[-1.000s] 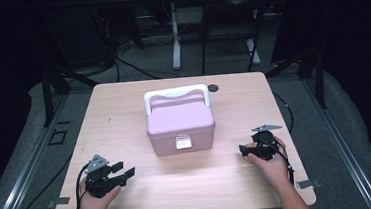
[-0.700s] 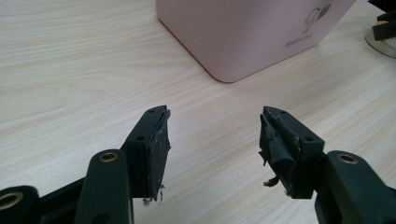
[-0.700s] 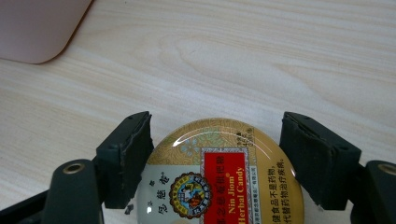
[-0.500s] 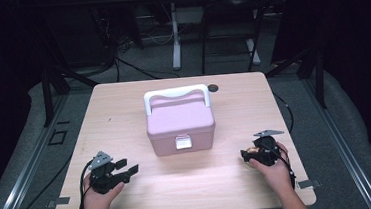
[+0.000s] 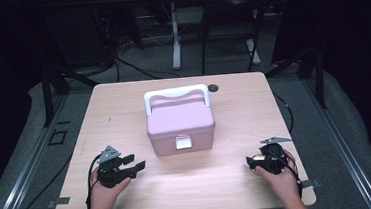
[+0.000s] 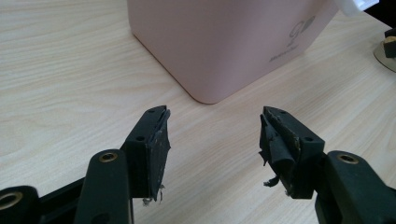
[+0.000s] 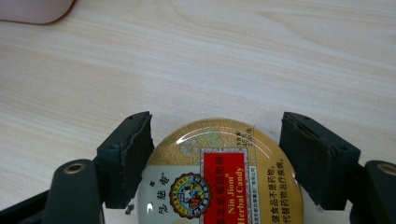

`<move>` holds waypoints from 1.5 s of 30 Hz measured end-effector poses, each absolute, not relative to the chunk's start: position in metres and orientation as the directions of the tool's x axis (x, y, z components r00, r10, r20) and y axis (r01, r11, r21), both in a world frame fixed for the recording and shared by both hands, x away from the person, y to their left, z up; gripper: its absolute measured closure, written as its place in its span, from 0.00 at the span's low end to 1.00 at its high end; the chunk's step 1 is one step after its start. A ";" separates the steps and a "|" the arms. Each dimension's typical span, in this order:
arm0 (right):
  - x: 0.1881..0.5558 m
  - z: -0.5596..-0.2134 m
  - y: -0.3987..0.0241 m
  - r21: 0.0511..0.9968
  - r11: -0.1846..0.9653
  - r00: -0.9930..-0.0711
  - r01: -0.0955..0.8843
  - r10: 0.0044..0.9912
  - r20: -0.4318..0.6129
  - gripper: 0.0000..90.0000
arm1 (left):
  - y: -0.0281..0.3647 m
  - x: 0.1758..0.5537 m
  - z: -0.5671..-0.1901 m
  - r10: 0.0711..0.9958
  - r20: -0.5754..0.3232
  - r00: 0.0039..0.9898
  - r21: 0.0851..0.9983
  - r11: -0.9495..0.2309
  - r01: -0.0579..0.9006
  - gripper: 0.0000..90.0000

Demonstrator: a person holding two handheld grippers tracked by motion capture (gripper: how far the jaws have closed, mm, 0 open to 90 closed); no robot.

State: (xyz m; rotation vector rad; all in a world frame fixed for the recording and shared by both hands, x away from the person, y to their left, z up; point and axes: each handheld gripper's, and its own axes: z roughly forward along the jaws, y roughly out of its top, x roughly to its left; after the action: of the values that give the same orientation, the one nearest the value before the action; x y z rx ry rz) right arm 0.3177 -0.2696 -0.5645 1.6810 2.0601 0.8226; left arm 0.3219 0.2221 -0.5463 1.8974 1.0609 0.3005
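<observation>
From the high view, a pink box (image 5: 180, 126) with a white handle (image 5: 175, 93) folded toward its far side sits at the middle of the wooden table (image 5: 233, 100), lid shut, its white latch (image 5: 183, 143) facing the near edge. The left gripper (image 5: 137, 164) rests near the table's near left corner, its jaws spread and aimed right and slightly far, toward the box's near left corner, with bare wood between them. The right gripper (image 5: 250, 161) sits near the near right corner, pointing left, with something small and golden at its tip; from here I cannot tell whether it is gripped.

In the left gripper view, the left gripper (image 6: 214, 135) stands wide open with nothing between its jaws. The pink box (image 6: 224, 42) lies straight ahead and close, its rounded lower corner just beyond the jaw tips and apart from them.

In the right gripper view, a round golden candy tin (image 7: 219, 182) with a red label lies flat between the jaws of the right gripper (image 7: 217, 140). The left pad appears to touch the tin's rim, while a sliver of wood shows between the tin and the right pad, so the jaws bracket the tin without clamping it. A corner of the pink box (image 7: 35, 10) shows far off at upper left.

The tin belongs to the right hand; the box lies to its left and farther away, and the free left gripper is the one already facing the box.
</observation>
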 end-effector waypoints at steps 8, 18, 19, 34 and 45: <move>0.310 -0.563 -0.270 0.628 0.121 -0.227 0.769 0.969 0.092 0.28 | 0.220 0.325 -0.547 0.770 -0.207 0.604 0.806 -0.215 0.551 0.47; 0.307 -0.553 -0.261 0.680 0.151 -0.269 0.718 0.961 0.070 0.26 | 0.220 0.323 -0.545 0.772 -0.192 0.606 0.815 -0.219 0.537 0.48; 0.306 -0.552 -0.260 0.689 0.158 -0.273 0.707 0.960 0.061 0.26 | 0.220 0.323 -0.545 0.772 -0.189 0.606 0.817 -0.219 0.534 0.49; 0.307 -0.530 -0.254 0.814 0.143 -0.326 0.564 0.943 0.061 0.50 | 0.218 0.328 -0.537 0.798 -0.182 0.575 0.822 -0.198 0.534 0.51; 0.328 -0.523 -0.234 0.813 0.111 -0.378 0.571 0.915 0.140 0.60 | 0.200 0.344 -0.528 0.802 -0.210 0.560 0.822 -0.166 0.545 0.59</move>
State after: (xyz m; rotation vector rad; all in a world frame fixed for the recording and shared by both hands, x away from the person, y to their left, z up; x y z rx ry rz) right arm 0.3281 -0.2338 -0.5232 1.4453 1.9969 1.1675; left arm 0.3443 0.2002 -0.5276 1.8443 1.1018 0.3386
